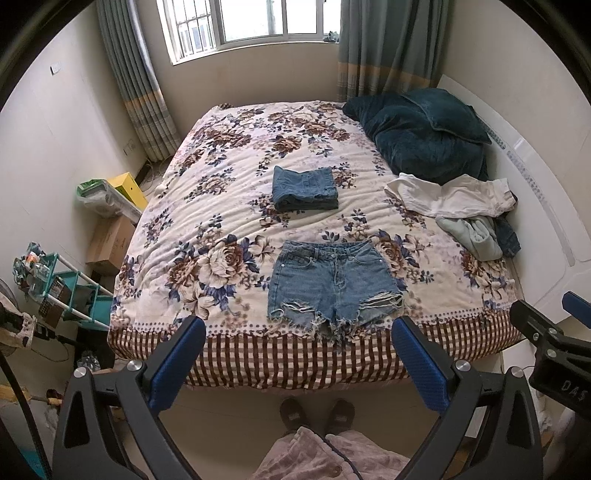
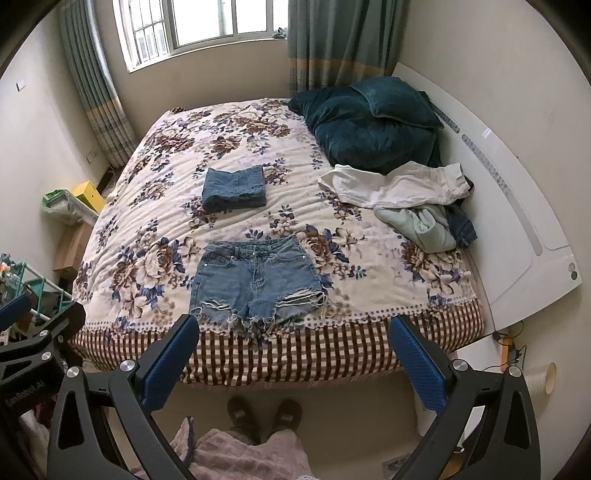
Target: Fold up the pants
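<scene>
beyond both spread tongs [image 1: 299,339], flat denim shorts [image 1: 332,282]

Soft daylight is pouring through the barred, white-framed window [image 1: 255,22], blowing out its panes. Fisheye distortion is bending the walls, and dark vignetting is rounding the corners.

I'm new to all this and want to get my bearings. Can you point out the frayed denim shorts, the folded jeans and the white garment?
frayed light-blue denim shorts [image 1: 332,280]: left wrist view, fly area.
folded dark-blue jeans [image 1: 304,188]: left wrist view, top layer.
crumpled white garment [image 2: 395,188]: right wrist view, middle of the cloth.
</scene>
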The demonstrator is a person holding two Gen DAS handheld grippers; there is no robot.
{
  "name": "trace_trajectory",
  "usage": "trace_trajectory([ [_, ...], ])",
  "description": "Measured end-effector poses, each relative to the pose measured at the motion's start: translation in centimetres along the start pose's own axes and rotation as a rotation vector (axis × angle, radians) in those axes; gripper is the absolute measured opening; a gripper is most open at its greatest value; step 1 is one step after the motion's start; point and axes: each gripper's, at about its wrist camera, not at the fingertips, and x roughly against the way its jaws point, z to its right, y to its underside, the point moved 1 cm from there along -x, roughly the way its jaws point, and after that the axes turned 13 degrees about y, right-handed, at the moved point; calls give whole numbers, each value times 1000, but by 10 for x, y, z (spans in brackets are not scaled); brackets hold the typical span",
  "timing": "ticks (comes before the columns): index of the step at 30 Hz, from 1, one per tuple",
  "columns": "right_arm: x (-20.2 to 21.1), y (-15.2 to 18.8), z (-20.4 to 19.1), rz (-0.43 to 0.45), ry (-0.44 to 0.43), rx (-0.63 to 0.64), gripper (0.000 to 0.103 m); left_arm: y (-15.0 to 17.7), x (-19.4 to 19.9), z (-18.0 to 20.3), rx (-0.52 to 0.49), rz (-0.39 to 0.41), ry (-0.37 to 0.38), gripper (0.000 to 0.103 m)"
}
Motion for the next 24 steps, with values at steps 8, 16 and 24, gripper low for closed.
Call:
trace_trajectory([
  [8,-15,-3,-2,62,-48,-68,103,-3,-23,-10,-82,90,-148,103],
  [16,-105,-26,-3,-37,-67,-61,103,-7,-112,-3,-134,28,-246,103],
  [24,-272,-54,36,-207,-121,30,103,-11,-228,49,-114,-103,-334,103],
])
